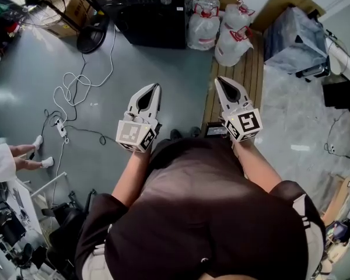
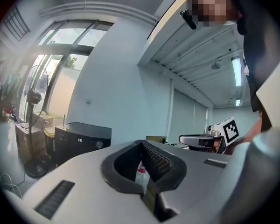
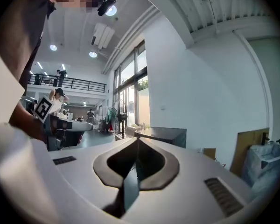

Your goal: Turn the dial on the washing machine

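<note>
The black washing machine (image 1: 151, 13) stands at the far end of the floor, its round dial (image 1: 165, 0) on the top panel. In the left gripper view the washing machine (image 2: 81, 141) shows its dial (image 2: 99, 144) beside a lit display. My left gripper (image 1: 156, 87) and right gripper (image 1: 219, 80) are held level side by side, well short of the machine. Both are shut with nothing between the jaws. The left gripper (image 2: 142, 143) sees the right gripper (image 2: 200, 140) beside it. Past the right gripper (image 3: 137, 141) stands the machine (image 3: 163, 135).
A standing fan (image 1: 87, 34) and cardboard boxes (image 1: 67, 13) are left of the machine. White tied bags (image 1: 221, 22) sit on a wooden pallet (image 1: 245, 74) to its right. Cables (image 1: 76, 92) trail over the grey floor. A person's feet (image 1: 35, 153) show at the left.
</note>
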